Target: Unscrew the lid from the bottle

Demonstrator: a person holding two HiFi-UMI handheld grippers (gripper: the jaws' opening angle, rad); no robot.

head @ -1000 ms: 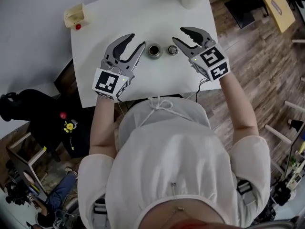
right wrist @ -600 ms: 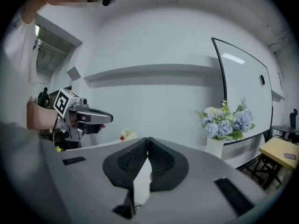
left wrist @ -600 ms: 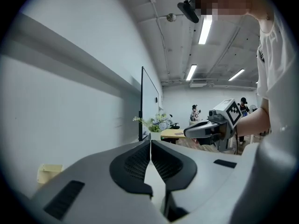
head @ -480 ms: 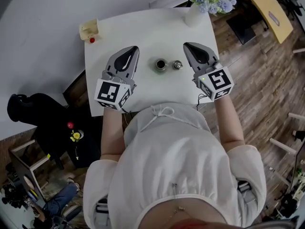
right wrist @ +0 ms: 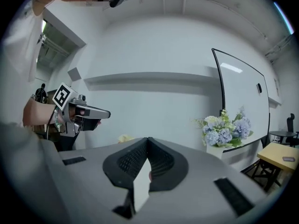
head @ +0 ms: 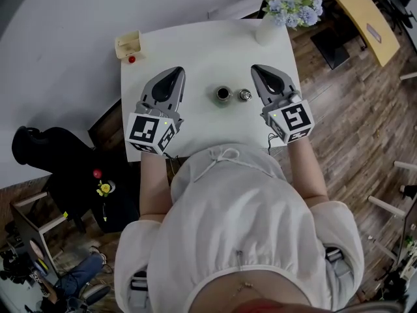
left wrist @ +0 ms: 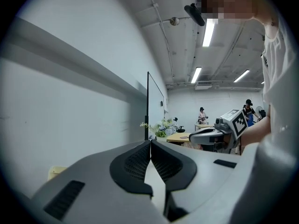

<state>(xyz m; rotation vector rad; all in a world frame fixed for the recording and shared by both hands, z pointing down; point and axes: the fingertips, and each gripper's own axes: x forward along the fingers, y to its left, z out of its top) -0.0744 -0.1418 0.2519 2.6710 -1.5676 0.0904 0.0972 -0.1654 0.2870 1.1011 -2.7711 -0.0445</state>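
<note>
A: Going left to right, what is on the white table [head: 195, 44]?

B: A small yellowish box [head: 128, 44] near the far left corner. Then the left gripper [head: 174, 74], its jaws pressed together with nothing between them. It hangs above the table, well left of the bottle.

A: And the bottle itself?

B: The bottle [head: 223, 94] stands upright in the middle of the table, between the two grippers. Its mouth looks dark and open from above. The lid [head: 244, 95] lies just beside it on the right, seemingly not touching. I judge the unscrewing done.

A: How would the bottle handle if it had to be picked up?

B: It is small, so probably light, and it looks hard and smooth. I cannot tell whether it is glass or metal. On that slick tabletop it could skid or tip under a sideways push. I would close the pads across its round body, low down, and squeeze gently.

A: The lid?

B: Tiny and stiff, likely slippery. Pinch it across its rim, square on, or it may pop out.

A: Further right?

B: The right gripper [head: 258, 70], also closed on nothing and clear of the lid. Beyond it, a vase of flowers [head: 268, 26] stands at the far right corner.
</note>
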